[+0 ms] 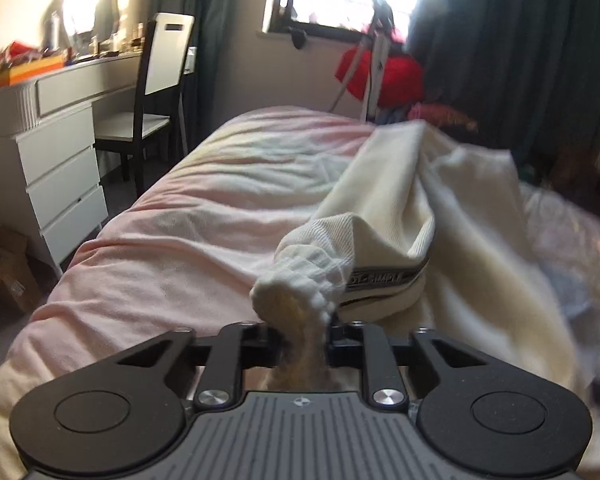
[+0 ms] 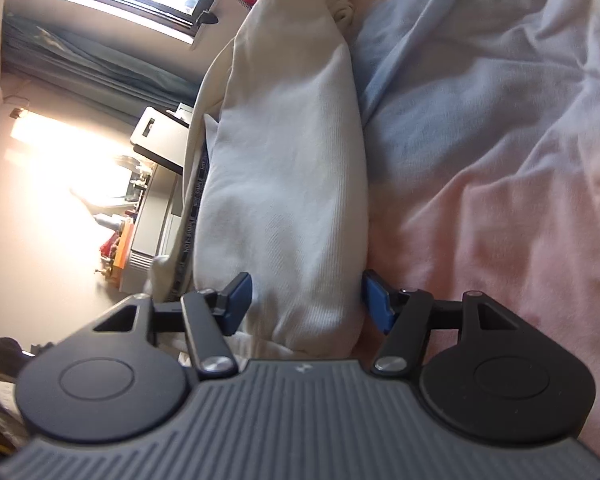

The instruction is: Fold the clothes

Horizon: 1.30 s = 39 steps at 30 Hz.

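A cream sweat garment (image 1: 400, 200) with a ribbed cuff and a black lettered band (image 1: 384, 276) stretches up off the bed (image 1: 180, 220) toward the right. My left gripper (image 1: 300, 332) is shut on the bunched cuff, which bulges out above the fingers. In the right wrist view, which is rolled on its side, a thick fold of the same garment (image 2: 284, 160) runs away from my right gripper (image 2: 306, 300). Its blue pads (image 2: 238, 300) stand wide apart on either side of the fold, so it is open around the fabric.
The bed carries a rumpled pink sheet (image 2: 520, 220) with a pale blue patch (image 2: 420, 100). A white drawer desk (image 1: 60, 160) and a dark chair (image 1: 152, 92) stand to the left. A clothes rack with red garments (image 1: 384, 72) sits under the window.
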Available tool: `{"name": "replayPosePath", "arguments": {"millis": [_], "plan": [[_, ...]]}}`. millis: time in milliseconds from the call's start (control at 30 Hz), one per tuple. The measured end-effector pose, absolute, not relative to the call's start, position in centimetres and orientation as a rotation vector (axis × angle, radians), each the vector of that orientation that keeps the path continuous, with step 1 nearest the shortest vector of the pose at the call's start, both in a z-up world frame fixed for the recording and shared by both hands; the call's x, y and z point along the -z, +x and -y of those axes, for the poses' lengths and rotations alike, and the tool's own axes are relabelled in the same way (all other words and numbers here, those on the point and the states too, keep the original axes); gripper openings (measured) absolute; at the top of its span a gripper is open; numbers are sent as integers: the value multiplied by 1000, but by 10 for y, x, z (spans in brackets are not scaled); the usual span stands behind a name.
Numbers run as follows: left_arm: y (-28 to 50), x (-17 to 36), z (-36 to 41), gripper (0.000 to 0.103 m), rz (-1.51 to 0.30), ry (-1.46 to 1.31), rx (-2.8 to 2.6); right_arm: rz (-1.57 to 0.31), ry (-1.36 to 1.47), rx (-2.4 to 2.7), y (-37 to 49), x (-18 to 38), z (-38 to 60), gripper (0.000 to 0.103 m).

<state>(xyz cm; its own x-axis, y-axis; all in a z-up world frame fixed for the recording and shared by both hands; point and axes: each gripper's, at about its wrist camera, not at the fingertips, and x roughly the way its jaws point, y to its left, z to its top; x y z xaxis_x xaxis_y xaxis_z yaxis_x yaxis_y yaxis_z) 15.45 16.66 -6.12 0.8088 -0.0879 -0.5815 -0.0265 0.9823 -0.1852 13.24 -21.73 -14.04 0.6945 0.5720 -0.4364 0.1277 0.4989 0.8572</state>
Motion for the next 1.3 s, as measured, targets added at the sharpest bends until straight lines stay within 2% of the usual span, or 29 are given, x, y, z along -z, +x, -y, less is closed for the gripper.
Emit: {"name": "replayPosePath", "arguments": {"millis": [33,133,167,200,400,533,633,767,967,1000,1033,1067,1100,1133,1167,1200,1300], "plan": [[156,55,-173,19,-609,-224,39,-779,1046,-310,133,141,216,62],[168,34,-196,18,-564,-325,37,-769,1070,-338,133,141,206,41],[175,27,-206,18,-552,-362,27,-771,1065,-357,133,138,199,28],[183,19,-217,18,-541,-400,16,-775,1053,-381,134,134,192,24],[248,-25,-273,17,-489,-479,-75,-729,1011,-505,155,111,116,15],[305,-48,-299,17,-470,-357,-195,-724,998,-563,192,113,40,13],[351,-48,-311,18,-478,-261,-264,-750,966,-616,227,120,-17,12],[405,-15,-314,19,-546,-167,-300,-806,900,-655,263,135,-59,12],[422,27,-318,24,-614,-157,-345,-871,833,-703,284,131,-52,17],[418,26,-315,39,-613,-153,-339,-879,801,-706,283,125,-50,20],[413,24,-313,51,-612,-146,-333,-881,762,-708,282,118,-49,25],[409,23,-310,55,-612,-139,-327,-877,724,-707,278,110,-47,32],[404,20,-306,63,-619,-119,-329,-862,695,-704,272,102,-44,44],[398,17,-299,70,-625,-93,-329,-842,671,-703,265,93,-41,52],[391,14,-292,73,-631,-67,-328,-823,647,-701,259,84,-37,67],[381,10,-283,75,-625,-40,-321,-801,627,-697,251,75,-32,75],[345,-3,-253,83,-605,3,-276,-745,574,-686,225,52,-16,77]]}}
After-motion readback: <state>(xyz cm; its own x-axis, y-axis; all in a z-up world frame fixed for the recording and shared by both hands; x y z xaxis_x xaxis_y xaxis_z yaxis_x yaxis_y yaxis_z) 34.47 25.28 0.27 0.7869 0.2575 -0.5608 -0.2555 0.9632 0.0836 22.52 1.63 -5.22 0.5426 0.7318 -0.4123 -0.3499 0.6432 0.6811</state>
